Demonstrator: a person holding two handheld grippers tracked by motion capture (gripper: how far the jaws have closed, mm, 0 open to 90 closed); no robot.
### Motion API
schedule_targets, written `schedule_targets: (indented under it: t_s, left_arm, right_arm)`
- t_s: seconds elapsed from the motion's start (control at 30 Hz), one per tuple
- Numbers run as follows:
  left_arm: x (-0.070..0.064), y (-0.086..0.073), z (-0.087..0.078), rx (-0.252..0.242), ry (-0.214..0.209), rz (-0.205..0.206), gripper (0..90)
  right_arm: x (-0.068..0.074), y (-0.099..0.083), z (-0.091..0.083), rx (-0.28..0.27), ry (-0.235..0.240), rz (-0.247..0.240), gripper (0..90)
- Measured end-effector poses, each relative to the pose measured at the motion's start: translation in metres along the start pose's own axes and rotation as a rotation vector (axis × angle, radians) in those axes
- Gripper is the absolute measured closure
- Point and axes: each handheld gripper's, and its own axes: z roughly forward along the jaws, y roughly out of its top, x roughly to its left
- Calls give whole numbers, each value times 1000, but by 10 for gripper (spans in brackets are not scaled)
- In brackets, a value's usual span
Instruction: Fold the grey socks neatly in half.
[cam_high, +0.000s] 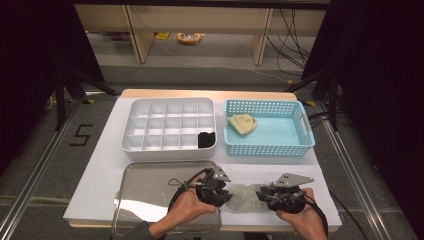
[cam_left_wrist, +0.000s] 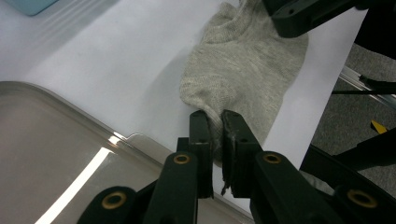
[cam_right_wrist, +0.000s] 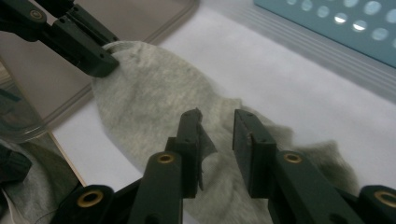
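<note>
The left gripper (cam_high: 226, 195) has its jaws nearly together, pinching a fold at one end of the grey sock (cam_left_wrist: 243, 79); in the left gripper view the knit is squeezed between the two black fingers (cam_left_wrist: 201, 135) with only a narrow gap left. The left hand (cam_high: 190, 205) comes in from the near edge over the metal tray (cam_high: 145, 185) and points the gripper to the right, low over the white table cover (cam_high: 100, 165).

The grey sock lies flat on the cover near the table's near edge, between the two grippers and just right of the tray's right rim. Its left end is in the left gripper's pinch.

The right gripper (cam_high: 261, 196) has its jaws partly open, a clear gap between them. In the right gripper view its fingers (cam_right_wrist: 189, 140) stand over the sock's right part, one on each side of a raised wrinkle, touching or almost touching the cloth without closing on it. The right hand (cam_high: 300, 212) holds it from the near right corner, pointing left toward the other gripper.

Farther back, the white divided box (cam_high: 170, 125) sits at the left with a black item (cam_high: 206, 139) in its near right compartment. To its right stands the blue basket (cam_high: 305, 135), with a beige sock (cam_high: 242, 123) lying in its far left corner.
</note>
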Motion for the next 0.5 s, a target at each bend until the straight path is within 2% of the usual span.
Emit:
schedule_targets:
  t_s: [0.03, 0.07, 0.1, 0.13, 0.2, 0.23, 0.27, 0.33, 0.37, 0.4, 0.43, 0.47, 0.5]
  left_arm:
    - [-1, 0, 0, 2, -5, -15, 826]
    - [-2, 2, 0, -18, -1, 8, 826]
    - [-2, 2, 0, -18, -1, 8, 826]
    - [-1, 2, -1, -14, -7, 21, 827]
    - [-3, 3, -1, -31, -2, 9, 827]
    - [-2, 4, -2, -10, 0, 31, 827]
    - [-2, 4, -2, -12, 1, 31, 827]
    - [-2, 4, -1, -11, 3, 25, 827]
    - [-3, 4, 1, -29, -4, 1, 827]
    - [-1, 4, -1, -14, -4, 23, 827]
    - [-1, 5, -1, -19, -4, 24, 827]
    - [-1, 5, -2, -17, -5, 17, 827]
    - [-3, 5, -1, -37, -3, -9, 828]
  right_arm:
    - [-1, 3, 2, -2, 1, -30, 754]
    - [2, 5, 5, 14, 0, -27, 777]
    - [2, 5, 5, 14, 0, -27, 777]
    - [1, 8, 10, 12, -11, -55, 791]
    - [2, 9, 14, 29, -7, -61, 796]
    - [2, 9, 14, 29, -7, -61, 796]
    - [3, 10, 16, 44, -4, -46, 801]
    - [3, 10, 18, 33, -5, -63, 805]
    - [4, 10, 19, 43, -6, -60, 809]
    - [5, 12, 19, 48, -2, -52, 810]
    - [5, 12, 24, 28, -7, -47, 811]
    - [5, 12, 24, 28, -7, -47, 811]
    - [3, 12, 25, 48, -12, -63, 812]
